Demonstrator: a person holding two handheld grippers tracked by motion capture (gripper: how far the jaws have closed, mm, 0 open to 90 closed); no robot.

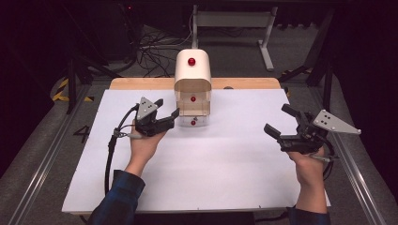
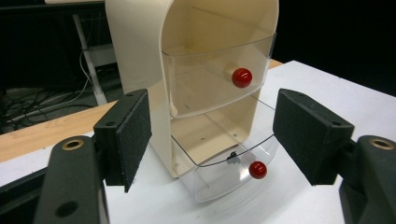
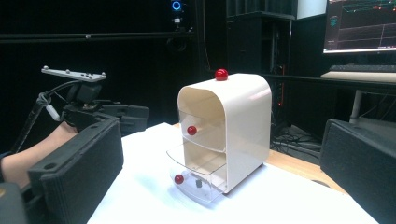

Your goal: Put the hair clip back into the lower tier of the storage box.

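A cream cabinet (image 1: 192,70) with a red knob (image 1: 191,61) on top stands at the back middle of the white table sheet (image 1: 211,164). It holds two clear drawers with red knobs. The upper drawer (image 2: 219,88) sits pushed in. The lower drawer (image 2: 224,172) is pulled partway out, and a small black object (image 2: 232,159) lies inside near its knob (image 2: 258,170). My left gripper (image 1: 169,108) is open just left of the lower drawer's front, with nothing between its pads (image 2: 135,135). My right gripper (image 1: 276,118) hovers open at the far right, well apart from the cabinet (image 3: 243,126).
A wooden table edge (image 1: 141,83) runs behind the sheet. Beyond it are a white desk frame (image 1: 234,18) and floor cables (image 1: 155,56). A lit monitor (image 3: 359,23) stands behind the cabinet in the right gripper view. Bare sheet lies between the two hands.
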